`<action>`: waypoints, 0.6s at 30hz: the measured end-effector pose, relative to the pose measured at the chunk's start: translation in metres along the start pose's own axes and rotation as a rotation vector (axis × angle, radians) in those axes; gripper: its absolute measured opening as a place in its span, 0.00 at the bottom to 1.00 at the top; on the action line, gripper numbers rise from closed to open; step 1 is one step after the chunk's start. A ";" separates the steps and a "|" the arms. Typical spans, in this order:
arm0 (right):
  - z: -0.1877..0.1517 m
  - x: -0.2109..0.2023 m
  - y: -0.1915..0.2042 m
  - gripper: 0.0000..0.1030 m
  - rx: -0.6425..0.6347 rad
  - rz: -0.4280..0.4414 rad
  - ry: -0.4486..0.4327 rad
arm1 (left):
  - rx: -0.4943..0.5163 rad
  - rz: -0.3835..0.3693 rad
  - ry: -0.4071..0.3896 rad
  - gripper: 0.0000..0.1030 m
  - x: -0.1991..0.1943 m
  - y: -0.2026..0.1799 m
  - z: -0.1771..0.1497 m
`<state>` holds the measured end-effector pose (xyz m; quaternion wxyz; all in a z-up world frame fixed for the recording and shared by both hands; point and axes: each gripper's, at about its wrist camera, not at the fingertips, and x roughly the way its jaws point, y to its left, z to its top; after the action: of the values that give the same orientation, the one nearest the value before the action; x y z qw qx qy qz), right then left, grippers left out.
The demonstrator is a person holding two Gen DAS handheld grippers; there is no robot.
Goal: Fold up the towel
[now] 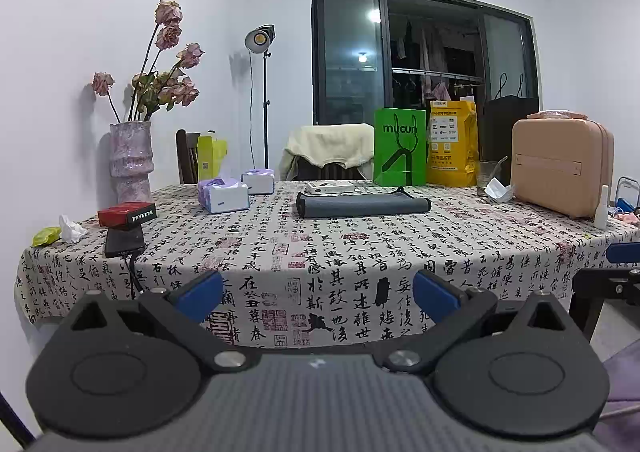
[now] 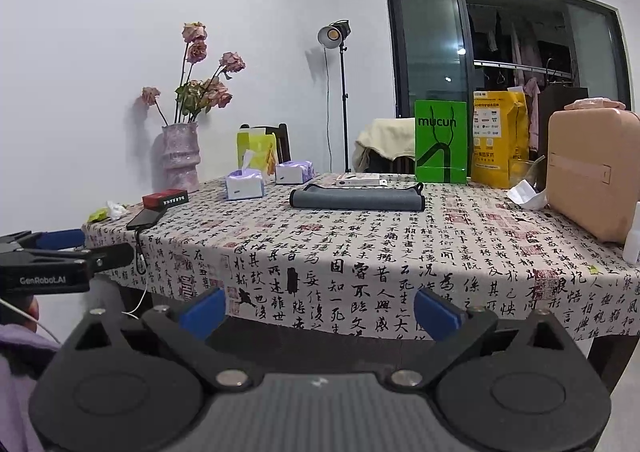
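Observation:
A dark grey towel (image 1: 362, 205) lies folded into a long flat strip at the far middle of the table; it also shows in the right wrist view (image 2: 357, 199). My left gripper (image 1: 318, 296) is open and empty, held off the table's near edge, well short of the towel. My right gripper (image 2: 320, 310) is open and empty too, also in front of the near edge. The left gripper shows from the side at the left edge of the right wrist view (image 2: 44, 252). Part of the right gripper (image 1: 616, 268) shows at the right edge of the left wrist view.
The table (image 1: 400, 252) wears a calligraphy-print cloth. On it stand a vase of dried roses (image 1: 132, 160), two tissue boxes (image 1: 224, 196), a red box (image 1: 127, 213), a phone with cable (image 1: 124, 242), a green bag (image 1: 400, 148), a yellow bag (image 1: 452, 144), a glass (image 1: 486, 176) and a pink case (image 1: 560, 164).

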<state>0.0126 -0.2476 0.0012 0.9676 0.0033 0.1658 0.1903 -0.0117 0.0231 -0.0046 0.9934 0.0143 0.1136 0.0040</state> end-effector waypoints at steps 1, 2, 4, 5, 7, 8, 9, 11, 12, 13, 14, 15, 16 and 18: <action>0.000 0.000 0.000 0.98 0.000 -0.003 0.001 | 0.001 -0.001 0.000 1.00 0.000 0.000 0.000; -0.001 0.000 0.001 0.98 -0.001 -0.006 0.001 | 0.002 -0.002 0.000 1.00 0.000 0.000 0.000; -0.001 0.000 0.002 0.98 -0.005 -0.005 -0.001 | 0.000 0.000 0.001 1.00 0.000 0.000 0.000; -0.001 0.000 0.001 0.98 -0.005 -0.006 -0.002 | -0.001 0.001 0.001 1.00 0.000 0.000 0.000; -0.001 0.000 0.001 0.98 -0.004 -0.007 -0.002 | -0.001 0.001 0.000 1.00 0.000 0.000 0.001; -0.001 0.000 0.001 0.98 -0.005 -0.006 -0.002 | -0.001 0.002 -0.001 1.00 0.000 0.001 0.001; -0.001 0.000 0.001 0.98 -0.005 -0.005 -0.002 | -0.001 0.002 0.000 1.00 0.001 0.001 0.001; -0.001 0.000 0.002 0.98 -0.005 -0.005 -0.002 | 0.000 0.002 0.000 1.00 0.000 0.001 0.001; -0.001 0.000 0.002 0.98 -0.004 -0.005 -0.002 | 0.000 0.001 0.000 1.00 0.001 0.001 0.001; -0.001 0.000 0.002 0.98 -0.004 -0.005 -0.002 | -0.001 0.002 0.000 1.00 0.000 0.000 0.001; -0.001 0.000 0.002 0.98 -0.004 -0.006 -0.001 | 0.000 0.002 -0.001 1.00 0.000 0.000 0.001; -0.001 0.000 0.002 0.98 -0.003 -0.006 -0.001 | 0.000 0.002 0.000 1.00 0.000 0.001 0.001; -0.001 0.000 0.002 0.98 -0.004 -0.006 -0.002 | -0.001 0.003 -0.001 1.00 0.001 0.001 0.001; -0.001 0.000 0.002 0.98 -0.003 -0.007 -0.003 | -0.001 0.002 0.000 1.00 0.000 0.001 0.001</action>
<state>0.0115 -0.2459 0.0004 0.9685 0.0014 0.1642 0.1874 -0.0112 0.0237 -0.0040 0.9934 0.0140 0.1135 0.0052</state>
